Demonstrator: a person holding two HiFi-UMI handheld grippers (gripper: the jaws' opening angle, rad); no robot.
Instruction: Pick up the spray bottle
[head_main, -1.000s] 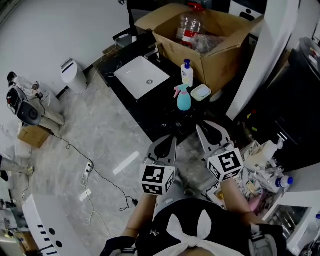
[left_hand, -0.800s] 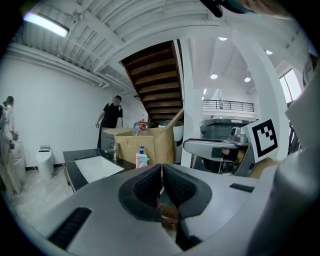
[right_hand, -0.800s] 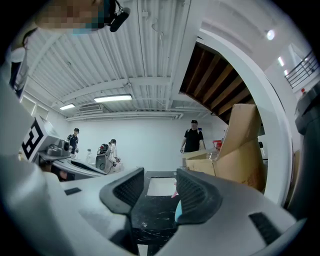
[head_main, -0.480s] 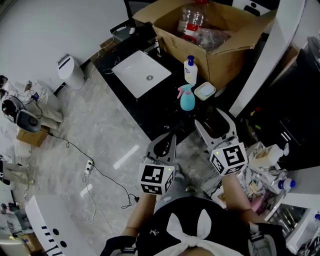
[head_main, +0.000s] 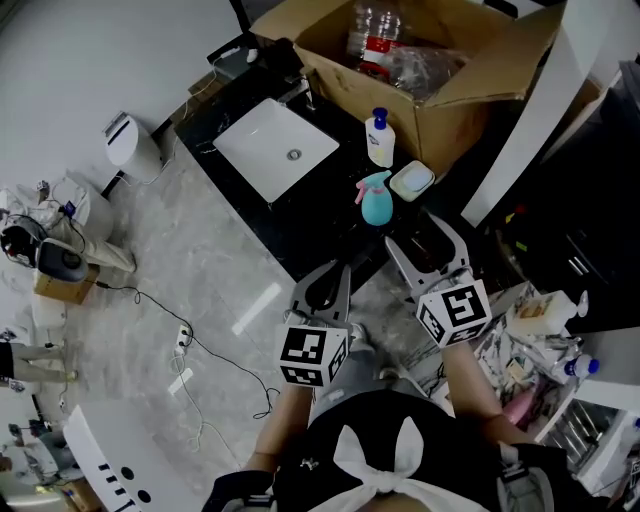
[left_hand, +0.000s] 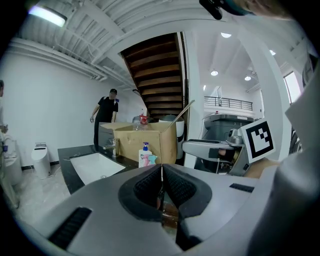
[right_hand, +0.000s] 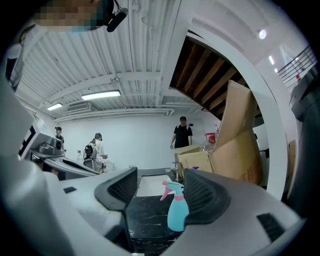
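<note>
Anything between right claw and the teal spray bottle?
Nothing: right gripper view shows only bare black marble countertop between open right claw and teal spray bottle.

The left gripper is held with its jaws closed together and empty, short of the spray bottle and to its left in the head view. The right gripper is pointed level towards the bottle, just short of it, with its jaws spread wide and nothing pressed between the pads. Both forearms are stretched forward side by side.
</note>
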